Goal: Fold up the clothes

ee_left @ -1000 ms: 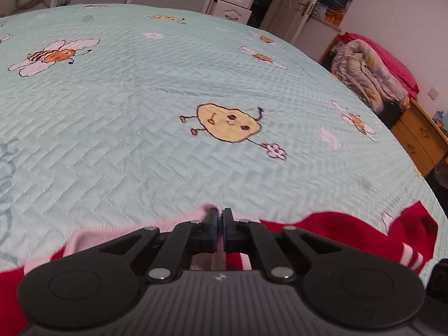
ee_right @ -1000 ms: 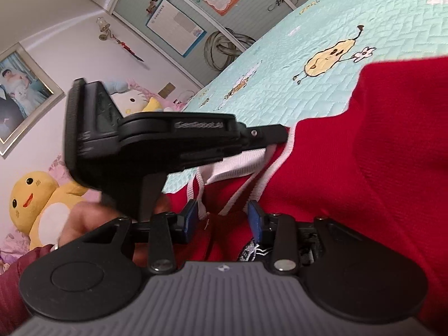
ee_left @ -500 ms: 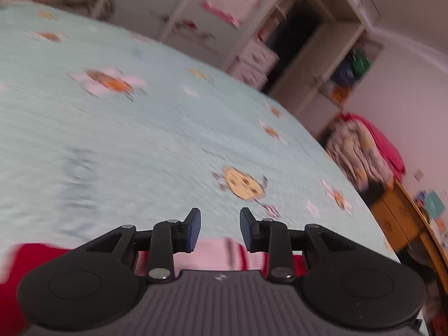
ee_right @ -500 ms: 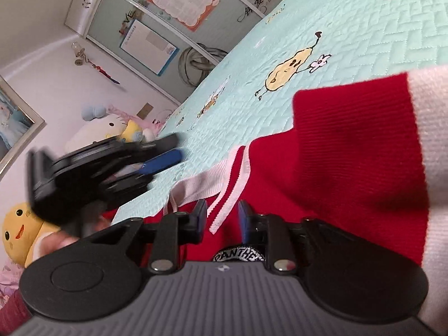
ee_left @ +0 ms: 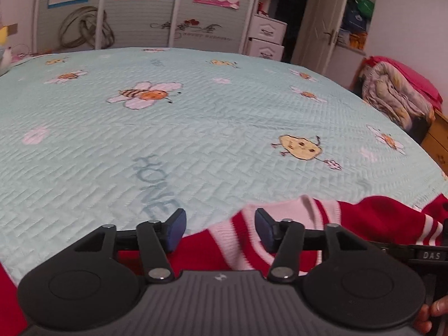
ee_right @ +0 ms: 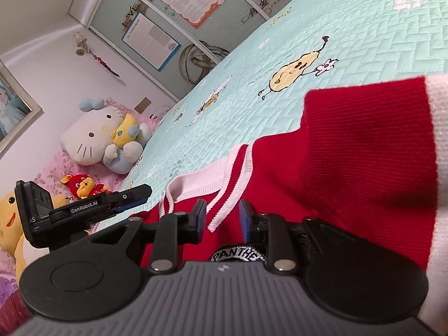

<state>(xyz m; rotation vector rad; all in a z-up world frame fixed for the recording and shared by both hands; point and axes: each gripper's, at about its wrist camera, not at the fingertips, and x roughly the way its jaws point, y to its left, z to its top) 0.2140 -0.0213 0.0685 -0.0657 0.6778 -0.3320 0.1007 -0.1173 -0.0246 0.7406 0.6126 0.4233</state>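
A red knit sweater (ee_left: 378, 221) with pink-white ribbed trim lies at the near edge of the mint bedspread (ee_left: 196, 140). My left gripper (ee_left: 219, 224) hovers just over its collar (ee_left: 282, 212). Its jaws are opening, and the collar lies between them with neither pad touching it. In the right wrist view the sweater (ee_right: 350, 154) fills the right side, one red fold raised close to the lens. My right gripper (ee_right: 222, 218) is shut on the striped front edge (ee_right: 232, 184), above a "PANTHE" patch (ee_right: 238, 256). The left gripper (ee_right: 134, 196) shows there at the left.
Plush toys (ee_right: 100, 137) sit on pink bedding by the wall. A wardrobe with posters (ee_left: 168, 8), white drawers (ee_left: 266, 39), a pile of quilts (ee_left: 392, 98) and a wooden cabinet (ee_left: 436, 137) ring the bed. Part of the right gripper's body (ee_left: 431, 254) is at the right edge.
My left gripper let go of the pink collar, spread its jaws and pulled back to the left. The right jaws narrowed around the striped edge while that hand stayed put.
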